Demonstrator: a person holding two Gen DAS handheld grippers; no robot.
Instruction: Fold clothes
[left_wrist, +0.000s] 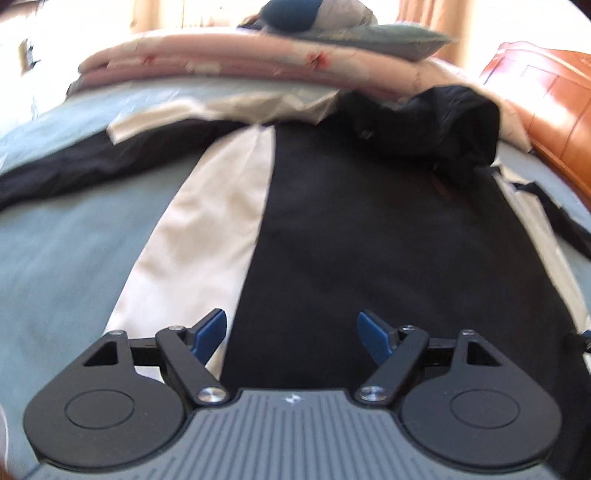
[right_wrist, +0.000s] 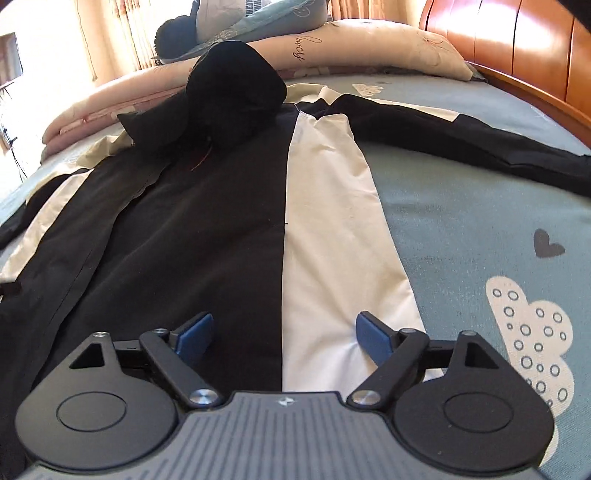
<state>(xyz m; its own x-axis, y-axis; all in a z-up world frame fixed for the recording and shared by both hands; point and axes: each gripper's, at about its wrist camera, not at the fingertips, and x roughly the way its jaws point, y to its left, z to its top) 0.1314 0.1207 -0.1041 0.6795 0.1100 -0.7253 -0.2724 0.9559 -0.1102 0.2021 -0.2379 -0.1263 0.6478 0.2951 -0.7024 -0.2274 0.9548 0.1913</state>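
A black jacket with cream side panels (left_wrist: 351, 221) lies spread flat on the bed, its black hood (left_wrist: 443, 122) bunched at the far end. In the left wrist view my left gripper (left_wrist: 291, 334) stands open low over the jacket's hem, astride the seam between the left cream panel (left_wrist: 207, 221) and the black front. In the right wrist view the same jacket (right_wrist: 207, 229) fills the middle, hood (right_wrist: 232, 92) at the top. My right gripper (right_wrist: 284, 334) is open over the hem where black meets the right cream panel (right_wrist: 332, 221). Neither gripper's pads press on the cloth.
The grey-blue bedsheet (right_wrist: 461, 221) with cloud and heart prints lies under the jacket. One sleeve (right_wrist: 480, 136) stretches out right, the other (left_wrist: 74, 166) left. Folded pink quilts (left_wrist: 221, 62) and pillows (right_wrist: 369, 44) pile at the far end. A wooden headboard (right_wrist: 517, 48) borders the right side.
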